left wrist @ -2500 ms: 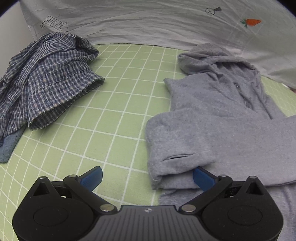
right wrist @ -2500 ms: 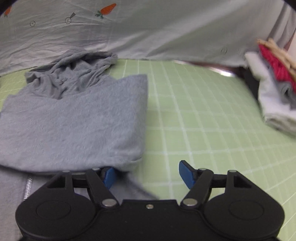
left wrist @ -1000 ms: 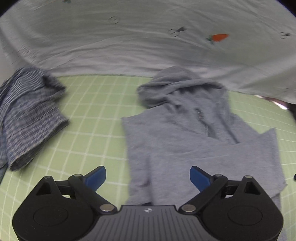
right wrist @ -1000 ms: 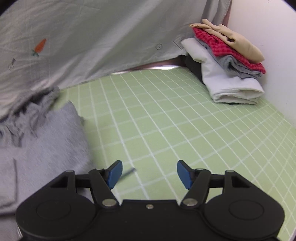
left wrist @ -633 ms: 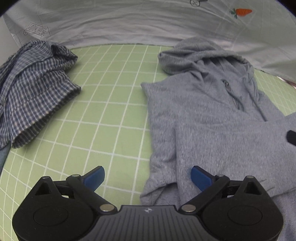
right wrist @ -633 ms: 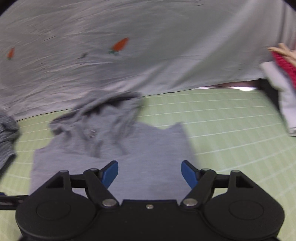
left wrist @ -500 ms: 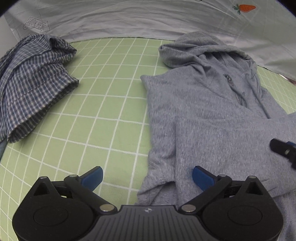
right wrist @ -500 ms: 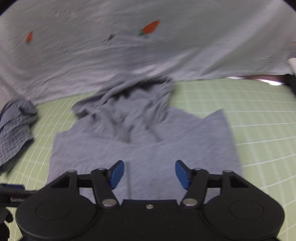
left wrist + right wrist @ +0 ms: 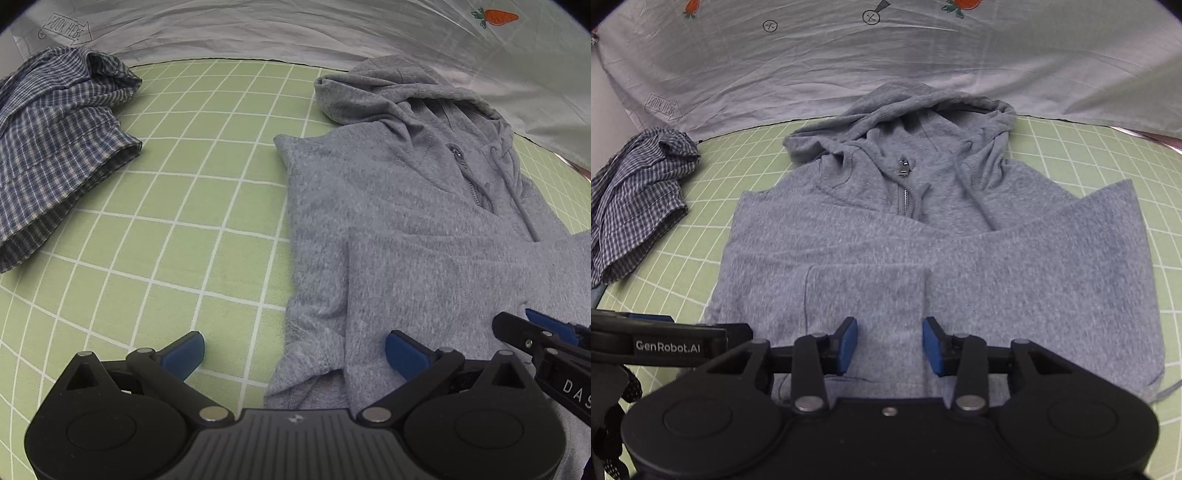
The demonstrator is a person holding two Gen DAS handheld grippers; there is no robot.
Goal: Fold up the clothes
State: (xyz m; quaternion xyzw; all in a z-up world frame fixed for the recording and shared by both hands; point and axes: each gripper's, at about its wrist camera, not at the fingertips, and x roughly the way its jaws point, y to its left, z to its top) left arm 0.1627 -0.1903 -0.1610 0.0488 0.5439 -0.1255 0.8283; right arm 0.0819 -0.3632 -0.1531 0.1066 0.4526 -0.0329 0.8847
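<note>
Grey hoodie (image 9: pixel 923 258) lies flat; both released: left gripper (image 9: pixel 293 352) straddles its edge, right gripper (image 9: pixel 889 345) above.

Backdrop and work surface before me

Pale green mat ruled with a white grid (image 9: pixel 221 206); behind it a creased light grey sheet printed with orange carrots (image 9: pixel 886 59); even light.

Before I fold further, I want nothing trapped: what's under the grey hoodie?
The grey hoodie lies flat on the green grid mat, which shows all around it. Its sleeves are folded on top. Anything beneath the fabric is hidden.
</note>
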